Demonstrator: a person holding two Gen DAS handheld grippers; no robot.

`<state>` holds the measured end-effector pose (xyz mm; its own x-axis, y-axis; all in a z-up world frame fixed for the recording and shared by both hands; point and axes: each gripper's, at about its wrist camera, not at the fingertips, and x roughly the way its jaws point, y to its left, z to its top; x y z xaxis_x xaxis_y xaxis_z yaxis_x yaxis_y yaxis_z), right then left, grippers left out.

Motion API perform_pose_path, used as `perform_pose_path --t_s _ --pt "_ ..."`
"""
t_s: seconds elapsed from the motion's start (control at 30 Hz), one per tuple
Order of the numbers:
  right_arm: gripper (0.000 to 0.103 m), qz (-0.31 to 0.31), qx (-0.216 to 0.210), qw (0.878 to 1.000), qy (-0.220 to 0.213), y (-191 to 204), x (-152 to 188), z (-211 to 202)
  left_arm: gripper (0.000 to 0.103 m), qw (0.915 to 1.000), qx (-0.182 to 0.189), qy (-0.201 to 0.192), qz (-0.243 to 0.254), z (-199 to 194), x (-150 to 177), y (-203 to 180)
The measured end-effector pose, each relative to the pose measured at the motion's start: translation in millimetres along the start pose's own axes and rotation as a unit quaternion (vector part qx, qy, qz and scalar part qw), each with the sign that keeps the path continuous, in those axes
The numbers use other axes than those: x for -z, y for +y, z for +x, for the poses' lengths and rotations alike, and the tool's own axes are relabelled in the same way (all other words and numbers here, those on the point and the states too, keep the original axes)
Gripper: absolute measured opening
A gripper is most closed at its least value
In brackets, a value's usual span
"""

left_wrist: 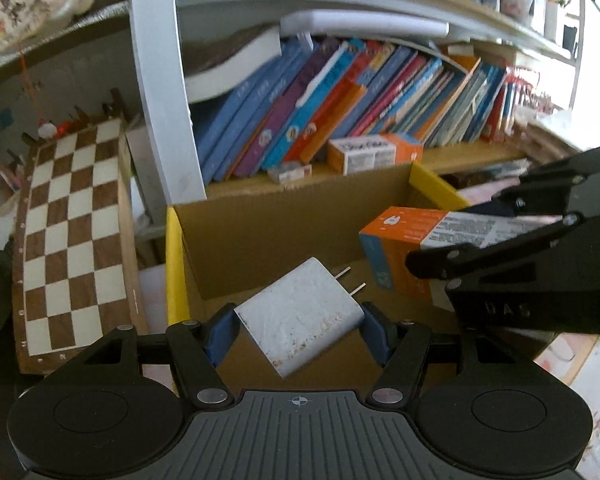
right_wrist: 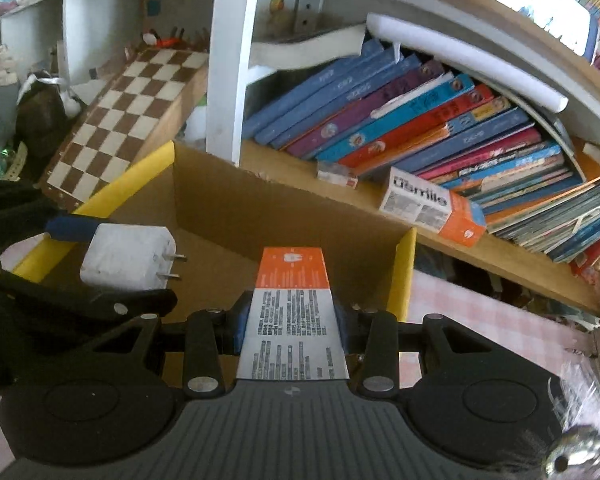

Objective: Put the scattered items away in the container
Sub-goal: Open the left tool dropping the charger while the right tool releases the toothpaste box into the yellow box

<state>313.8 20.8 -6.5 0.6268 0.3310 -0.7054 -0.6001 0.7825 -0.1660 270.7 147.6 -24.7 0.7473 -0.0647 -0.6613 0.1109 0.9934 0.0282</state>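
L gripper (left_wrist: 300,330) clenched on white charger (left_wrist: 300,318), blue pads (left_wrist: 220,338) pressing both sides; charger tilted, two prongs pointing up and away, held over open cardboard box (left_wrist: 260,232) w/ yellow-taped rim. In right wrist view same charger (right_wrist: 128,258) sits at box's left edge, prongs pointing right toward box interior.

R gripper (right_wrist: 292,330) clenched on long orange-and-white carton (right_wrist: 292,312), orange end forward, white printed face up. Carton (left_wrist: 420,244) seen from left wrist view coming in over box's right side, above the bottom, not resting on it. Both items clear of box floor; floor itself looks bare where visible.

Box stands against bookshelf (right_wrist: 500,248). On shelf ledge just behind box: second orange-and-white carton (left_wrist: 374,152) and small flat pack (left_wrist: 290,172), in front of leaning books (left_wrist: 340,96). Chessboard (left_wrist: 72,232) leans at box's left. Pink checked cloth (right_wrist: 480,312) on worktop right of box.
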Motion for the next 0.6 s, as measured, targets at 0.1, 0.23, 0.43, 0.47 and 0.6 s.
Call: perform_pose_path --t_s 0.1,0.23,0.43,0.47,0.6 --pt "0.037 -0.008 -0.004 1.000 0.018 1.1 1.7 12.7 0.065 0.9997 -0.003 0.013 0.023 7.9 3.2 -2.9" --pt "0.037 -0.019 -0.010 0.999 0.042 2.6 3.9 29.6 0.065 0.9978 -0.004 0.020 0.063 12.5 5.8 -10.7" --pt "0.037 -0.037 -0.022 0.997 0.072 5.6 4.4 43.5 0.065 0.9961 0.001 0.035 0.080 15.3 5.2 -12.3" --pt "0.037 -0.042 -0.024 0.996 0.077 5.9 4.4 44.5 0.065 0.9959 0.003 0.038 0.082 15.3 5.0 -12.3" --pt "0.037 -0.050 -0.031 0.995 0.083 6.7 6.4 45.2 0.065 0.9955 0.003 0.042 0.085 15.3 5.6 -13.8"
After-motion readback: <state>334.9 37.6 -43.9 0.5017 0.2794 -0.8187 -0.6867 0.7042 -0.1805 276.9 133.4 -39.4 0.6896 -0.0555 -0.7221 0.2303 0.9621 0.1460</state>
